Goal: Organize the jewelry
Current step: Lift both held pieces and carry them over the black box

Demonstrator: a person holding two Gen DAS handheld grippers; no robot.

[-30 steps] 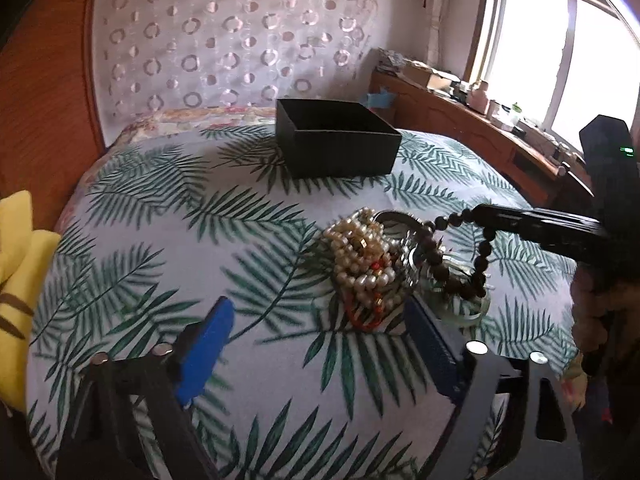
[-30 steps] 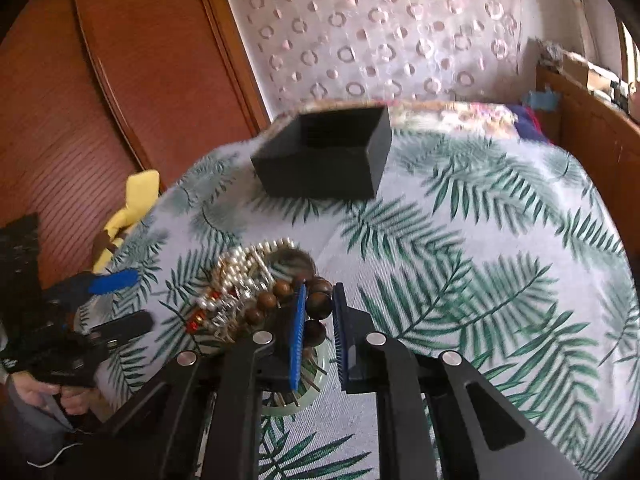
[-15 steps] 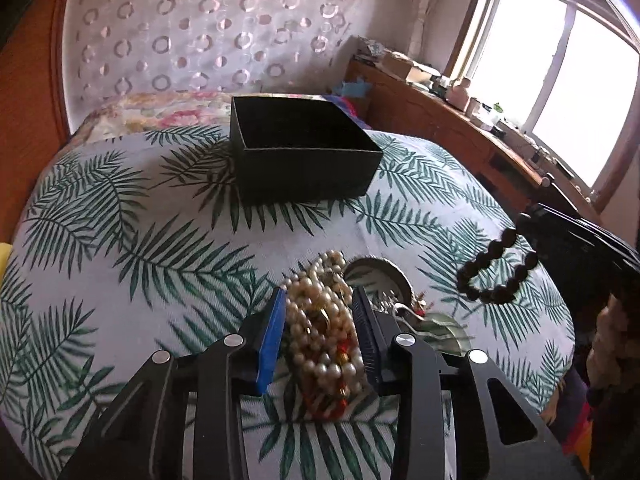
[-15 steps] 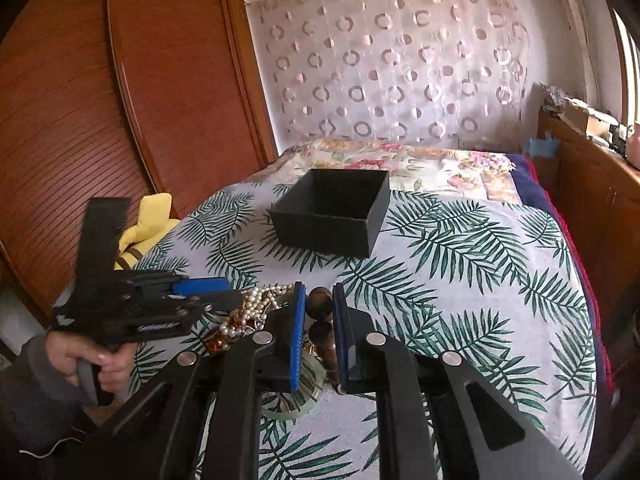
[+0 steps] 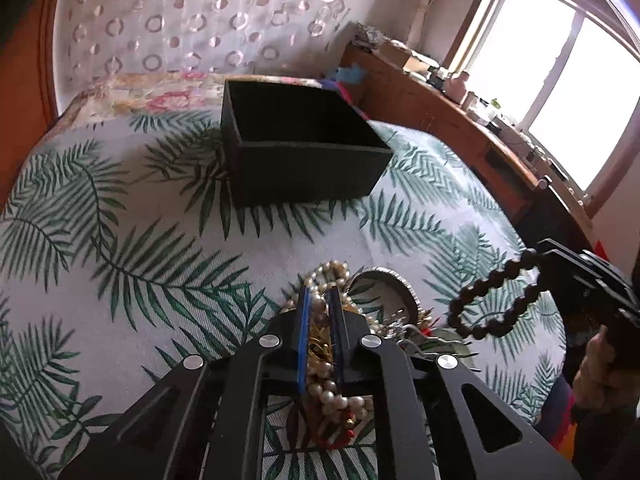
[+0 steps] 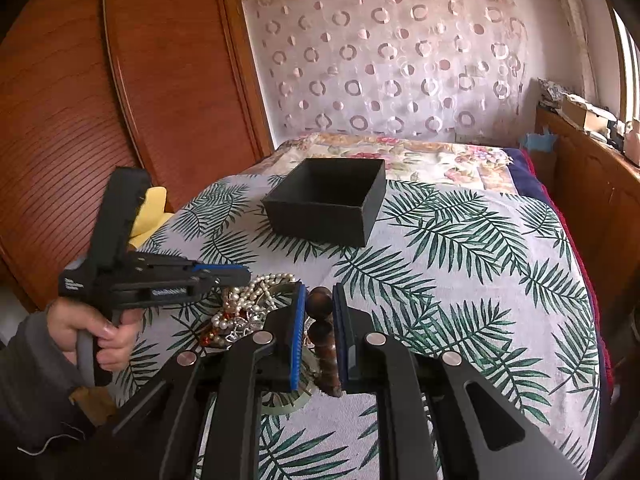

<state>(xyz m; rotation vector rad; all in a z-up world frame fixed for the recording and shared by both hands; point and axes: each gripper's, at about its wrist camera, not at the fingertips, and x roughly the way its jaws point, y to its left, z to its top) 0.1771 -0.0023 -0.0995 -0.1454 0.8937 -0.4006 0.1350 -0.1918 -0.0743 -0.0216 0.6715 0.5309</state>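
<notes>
Both tongs grip: left tongs [image 5: 319, 300] pearls [image 5: 332, 394], right tongs [image 6: 319, 300] seemingly wooden beads [image 6: 320, 322].

The left claw [image 5: 319, 312] is seen angled downward, its jaws having just been closing and now pressed on a pearl strand [image 5: 325, 392] caught between the blue pads. From the right wrist view, the left hand [image 6: 93, 334] is shown wrapped around the handle, a grey sleeve [image 6: 28, 364] covering the wrist. The right claw [image 6: 319, 312] is held tilted downward, jaws nearly together and clamped on a dark bead bracelet [image 6: 320, 334]. The right hand [image 5: 596, 364] is glimpsed at the frame's edge, gripping its handle.
</notes>
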